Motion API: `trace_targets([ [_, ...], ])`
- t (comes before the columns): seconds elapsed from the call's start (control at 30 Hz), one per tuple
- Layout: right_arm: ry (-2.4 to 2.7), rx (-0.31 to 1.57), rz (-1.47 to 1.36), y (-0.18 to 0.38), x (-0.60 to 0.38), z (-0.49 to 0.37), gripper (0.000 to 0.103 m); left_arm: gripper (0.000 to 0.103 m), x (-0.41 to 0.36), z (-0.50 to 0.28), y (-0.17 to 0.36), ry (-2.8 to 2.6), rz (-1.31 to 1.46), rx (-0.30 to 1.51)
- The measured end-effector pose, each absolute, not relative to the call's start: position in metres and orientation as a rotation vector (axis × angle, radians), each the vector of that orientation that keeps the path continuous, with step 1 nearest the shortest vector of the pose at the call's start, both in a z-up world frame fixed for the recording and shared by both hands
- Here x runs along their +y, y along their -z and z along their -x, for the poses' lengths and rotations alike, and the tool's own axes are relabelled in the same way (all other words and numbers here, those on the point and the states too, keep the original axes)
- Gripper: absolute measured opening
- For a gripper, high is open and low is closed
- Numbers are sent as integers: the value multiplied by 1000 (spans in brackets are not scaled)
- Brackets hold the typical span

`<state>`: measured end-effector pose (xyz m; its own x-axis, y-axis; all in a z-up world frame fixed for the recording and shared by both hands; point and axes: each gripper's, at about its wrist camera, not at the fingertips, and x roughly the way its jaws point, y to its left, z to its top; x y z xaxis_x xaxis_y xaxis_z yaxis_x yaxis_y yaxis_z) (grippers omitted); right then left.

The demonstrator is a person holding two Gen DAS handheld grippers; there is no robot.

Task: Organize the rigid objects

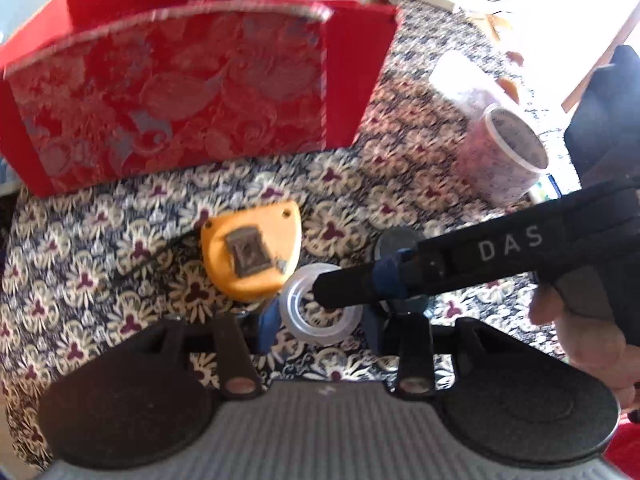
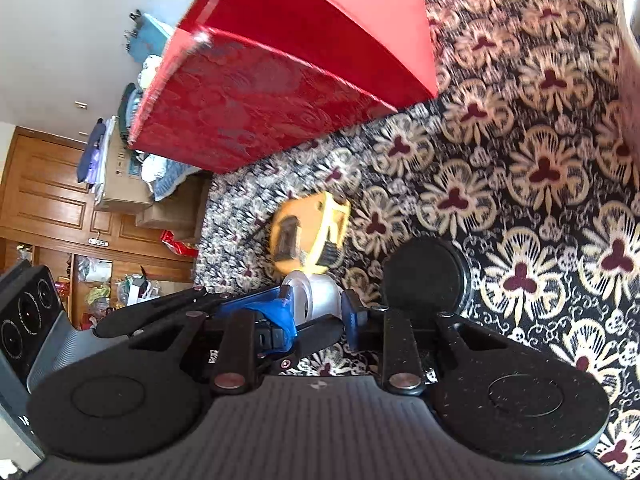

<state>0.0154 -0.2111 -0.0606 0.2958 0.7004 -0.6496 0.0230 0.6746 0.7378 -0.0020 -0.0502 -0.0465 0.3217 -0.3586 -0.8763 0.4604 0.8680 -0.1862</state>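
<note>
White "DAS" lettering on the black right gripper (image 1: 320, 292) beside clear tape roll (image 1: 320, 312).

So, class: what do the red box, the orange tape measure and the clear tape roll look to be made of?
Red box: probably card, front covered in glossy patterned brocade-like fabric. Orange tape measure: moulded plastic, matte, with a grey metal-looking clip. Clear tape roll: translucent, shiny plastic film.

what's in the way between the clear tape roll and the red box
The orange tape measure lies on the cloth just beyond the tape roll, toward the red box. Past it is only bare patterned cloth. Lifted over the tape measure, the roll should have a clear way.
</note>
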Motion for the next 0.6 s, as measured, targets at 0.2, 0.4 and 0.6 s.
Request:
trace_targets([
  [0.2, -496, 1100, -715, 19, -225, -15, 6, 38, -56, -4, 3, 622, -121, 1013],
  [0.4, -467, 944, -666, -37, -236, -28, 5, 38, -64, -25, -48, 711, -173, 841],
  [0.6, -442, 806, -572, -83, -229, -67, 5, 38, -61, -69, -87, 743, -222, 707],
])
